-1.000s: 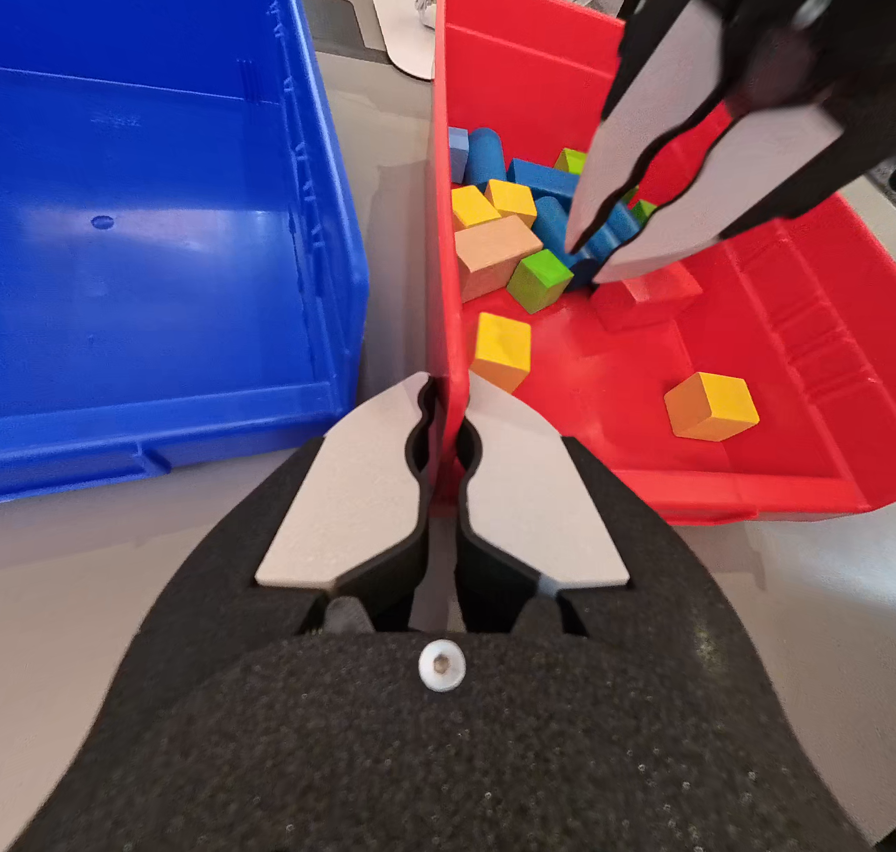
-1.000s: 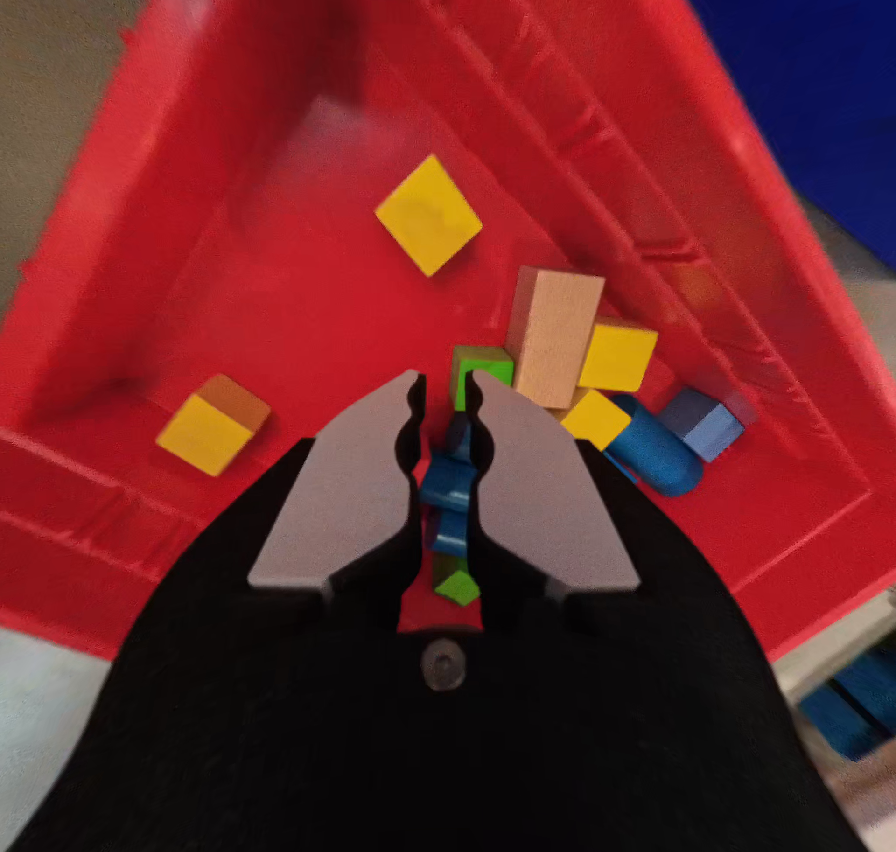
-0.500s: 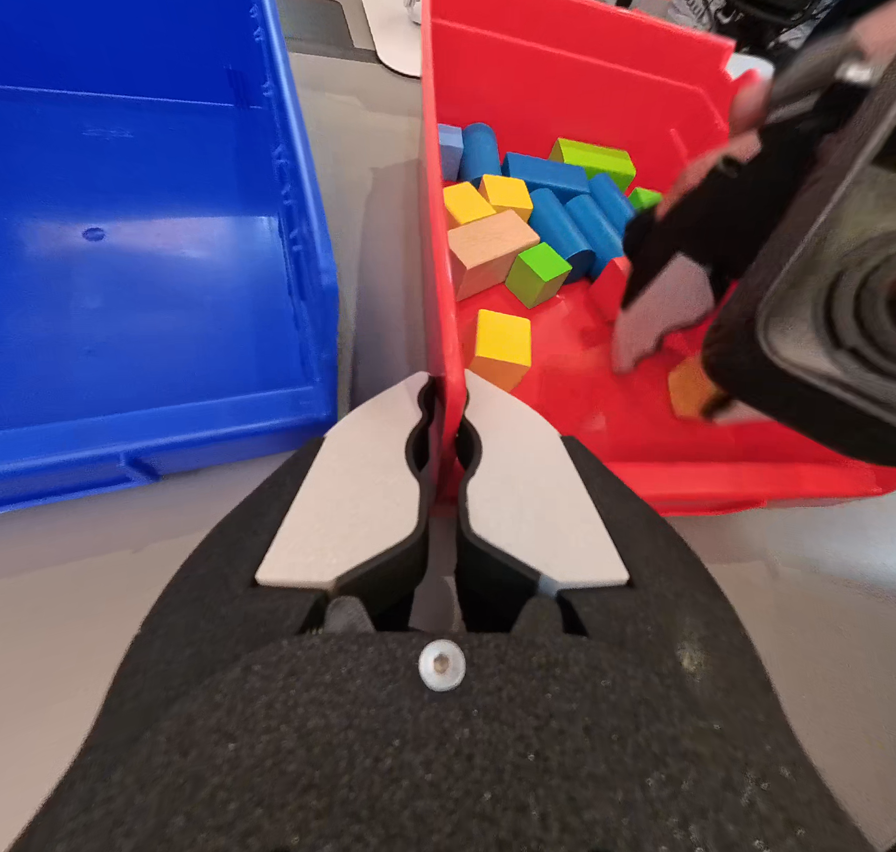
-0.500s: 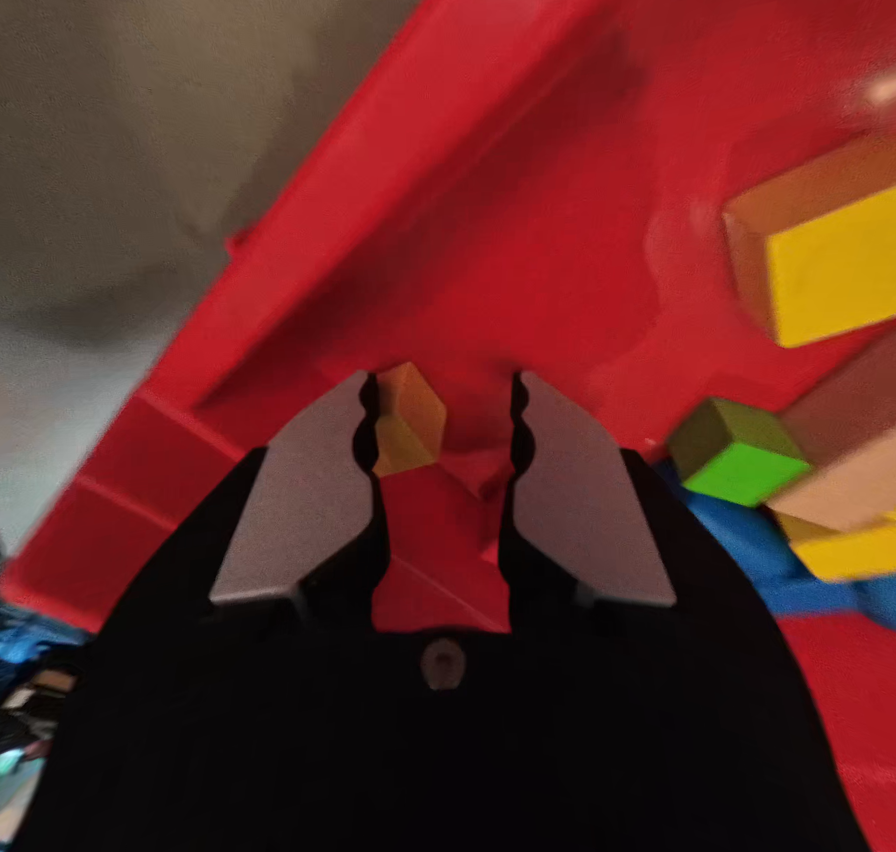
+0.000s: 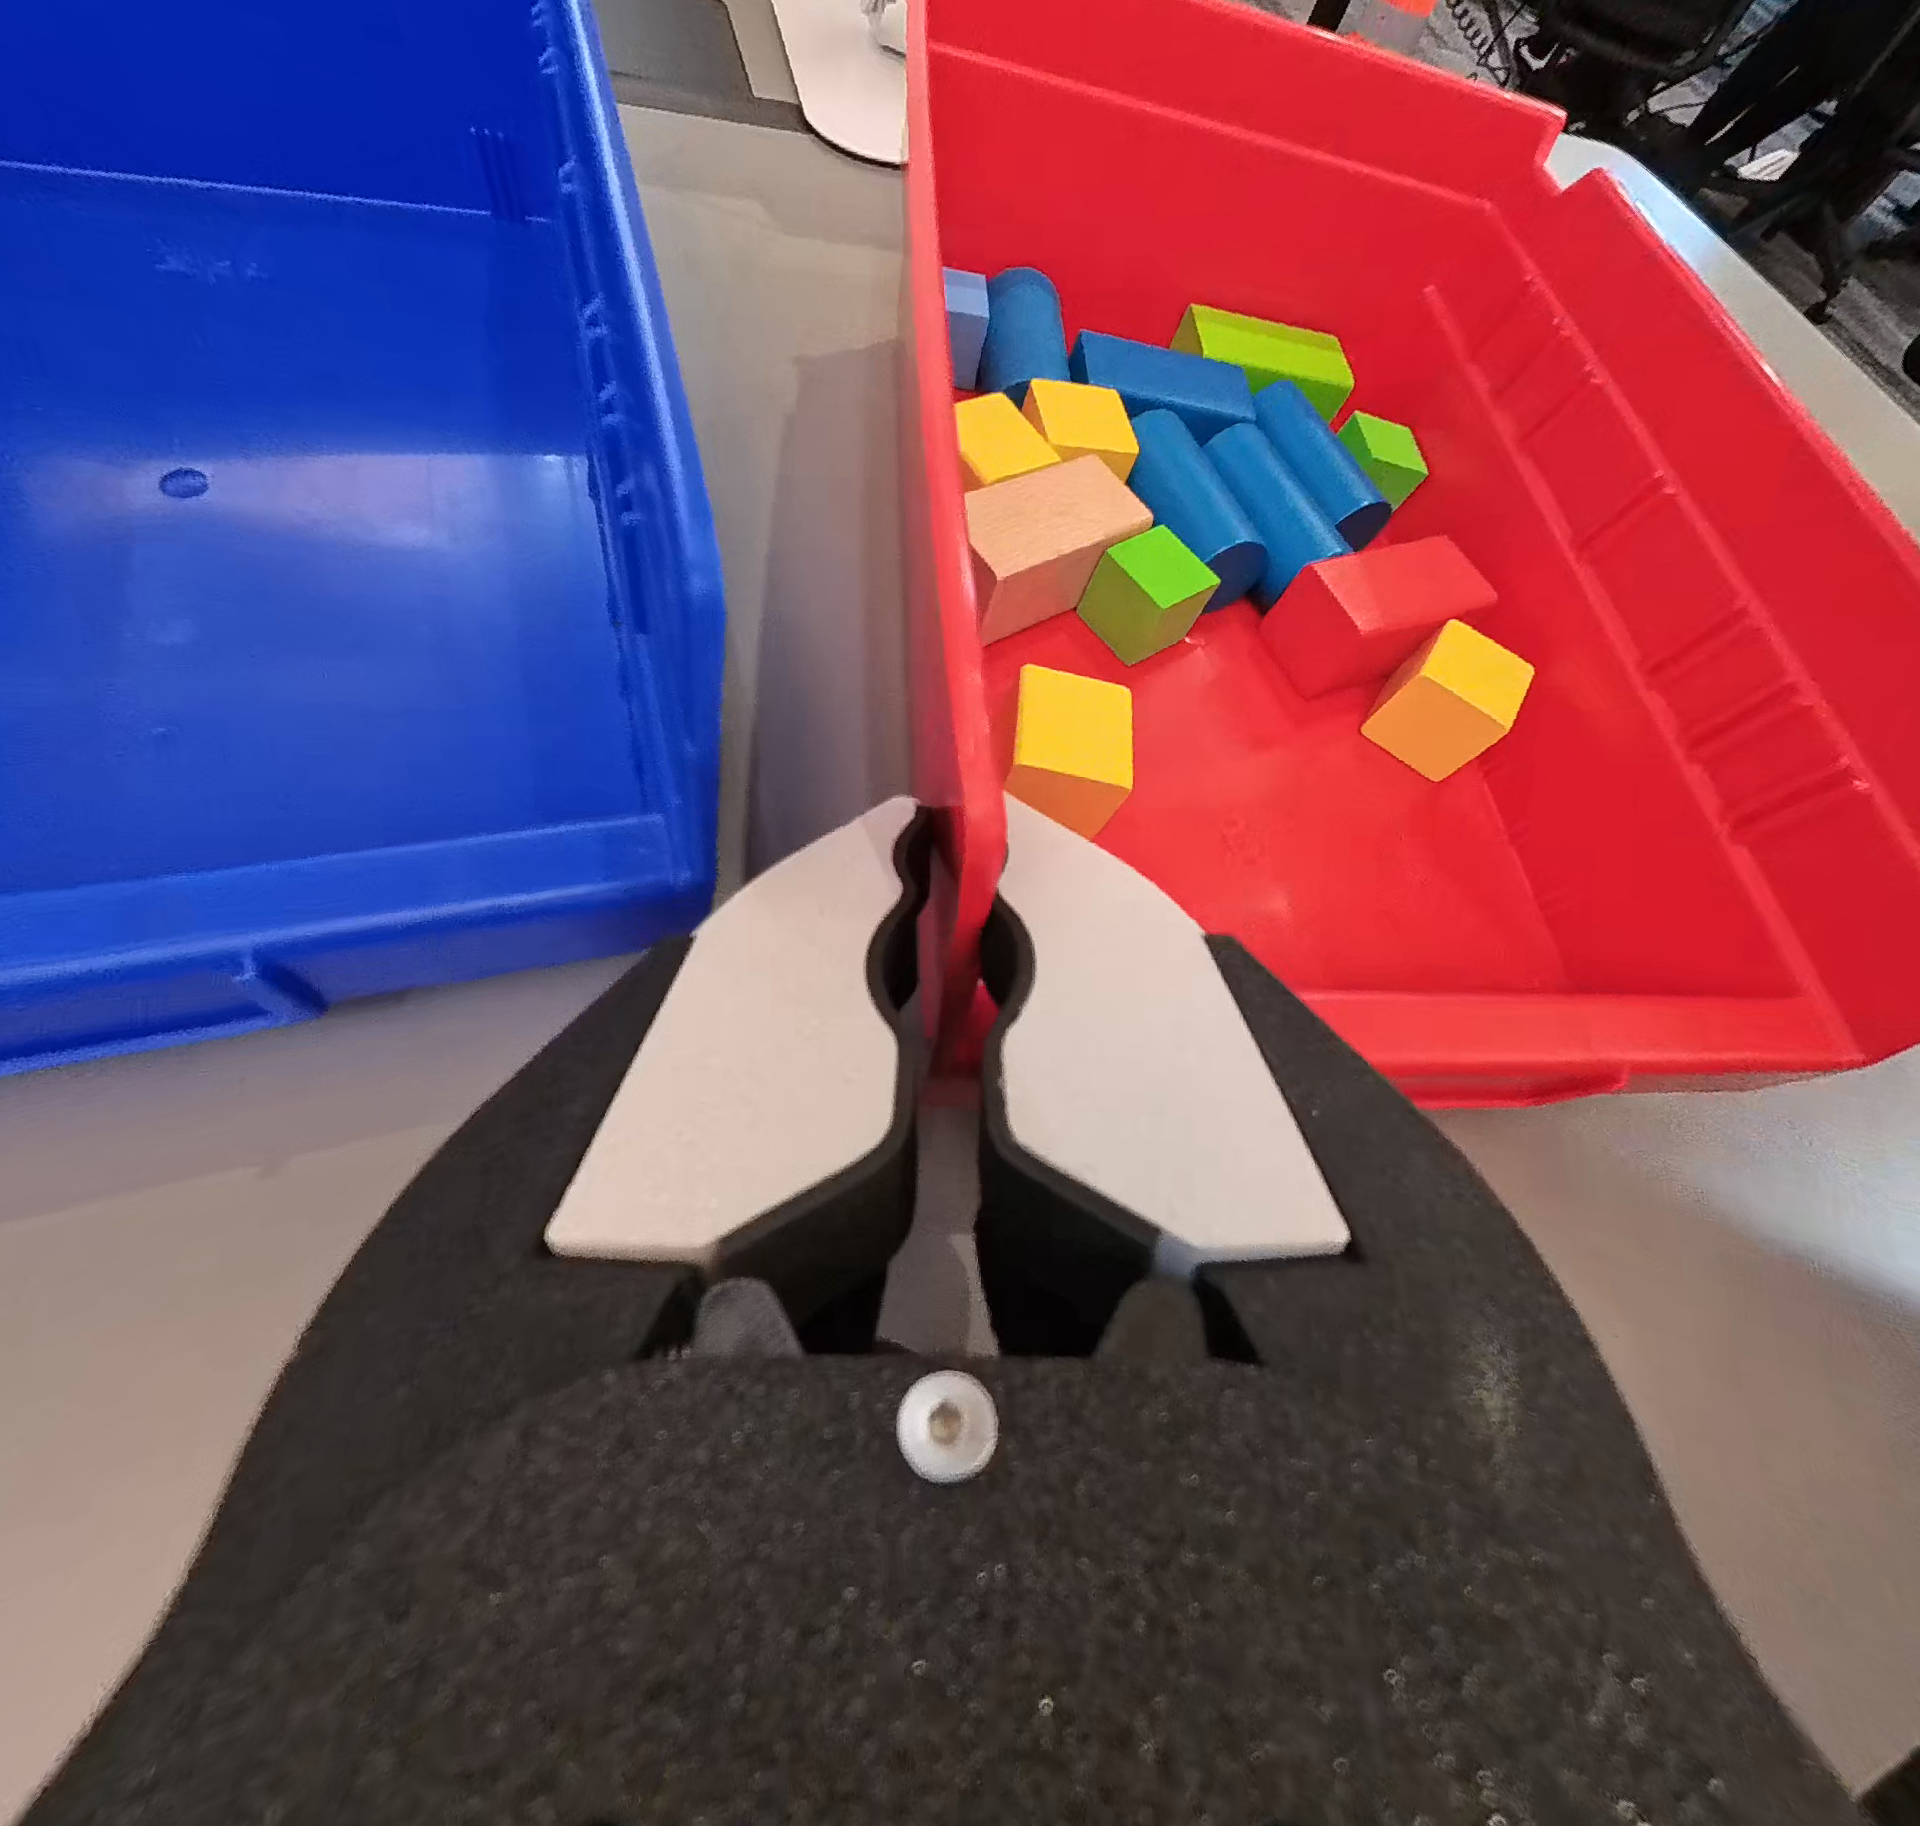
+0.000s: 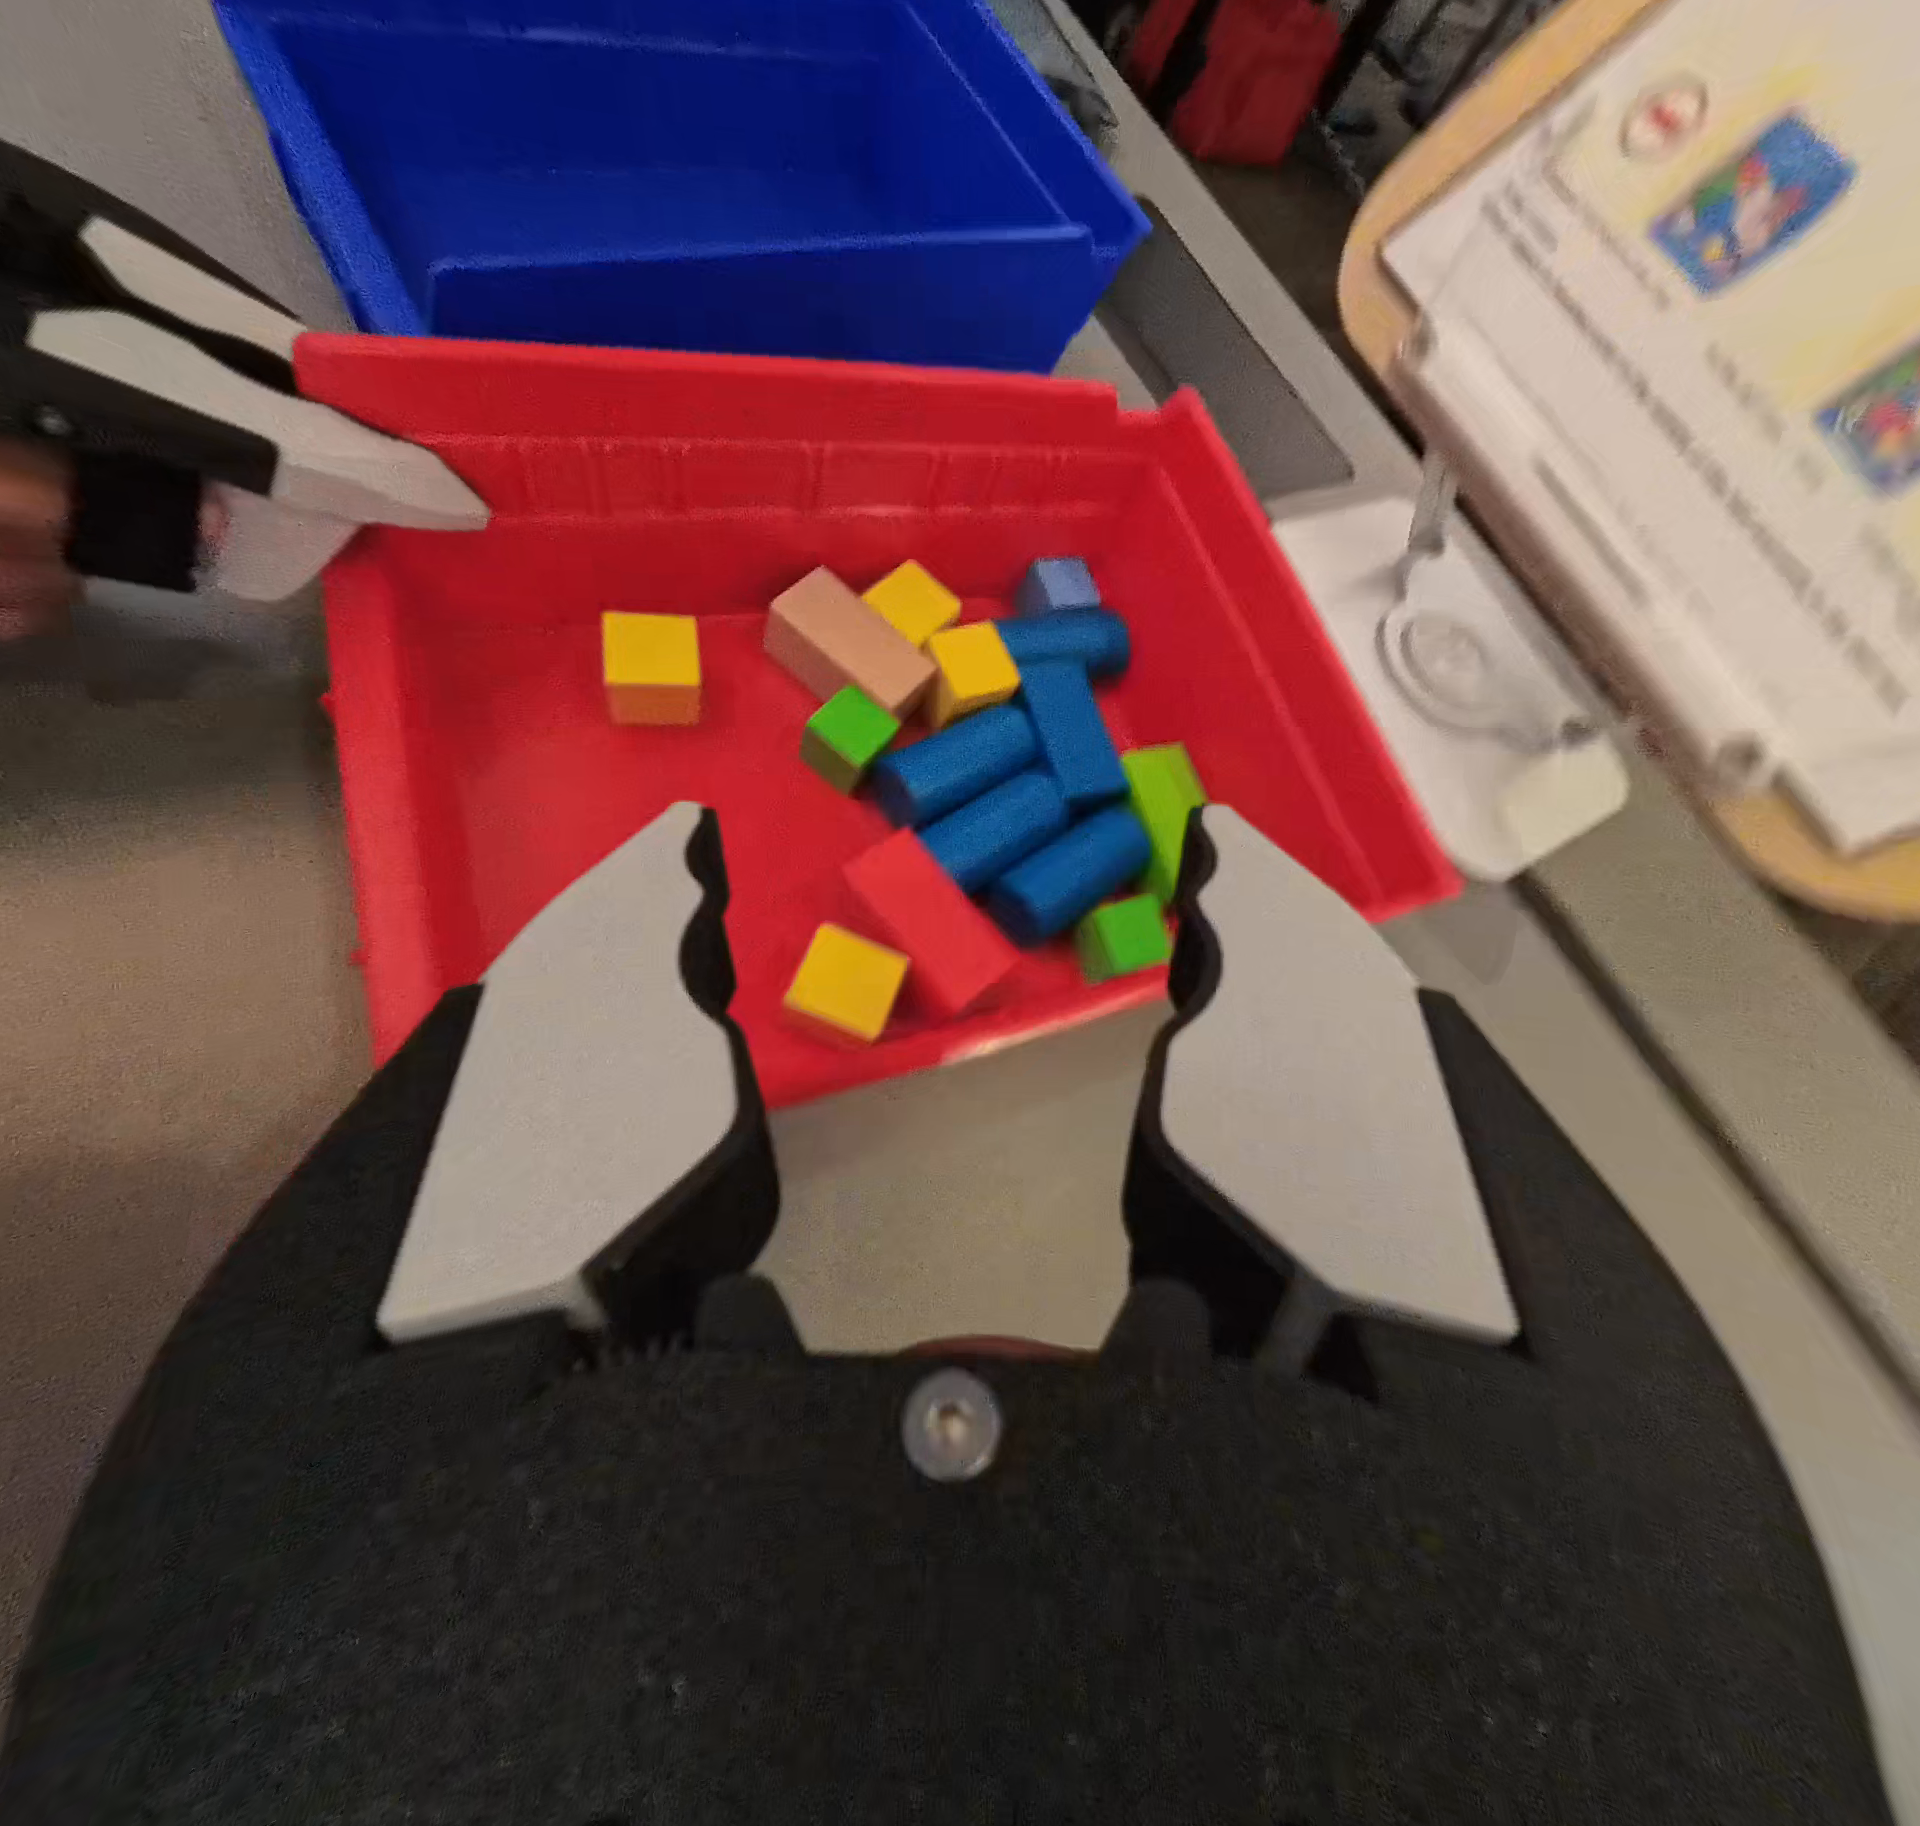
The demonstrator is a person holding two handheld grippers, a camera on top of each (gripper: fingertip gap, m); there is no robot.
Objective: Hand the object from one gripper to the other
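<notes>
1. My left gripper (image 5: 951, 877) is clenched on the near corner wall of the red bin (image 5: 1714, 488), one finger inside the wall and one outside.
2. My right gripper (image 6: 945, 872) is spread wide and carries nothing; it hovers above the bin's edge, clear of the blocks.
3. No object is in transit. The likeliest candidate, a yellow cube (image 6: 847, 981), lies on the bin floor just beside a red block (image 6: 925, 909); a second yellow cube (image 6: 651, 664) sits alone nearer the left gripper.
4. Risk: closing on the crowded cube may catch the red block as well, tilting the cube out of my pads.
5. Risk: my left gripper cannot receive anything until it lets go; releasing or tugging carelessly could shift the bin towards the blue bin (image 5: 312, 529).
</notes>
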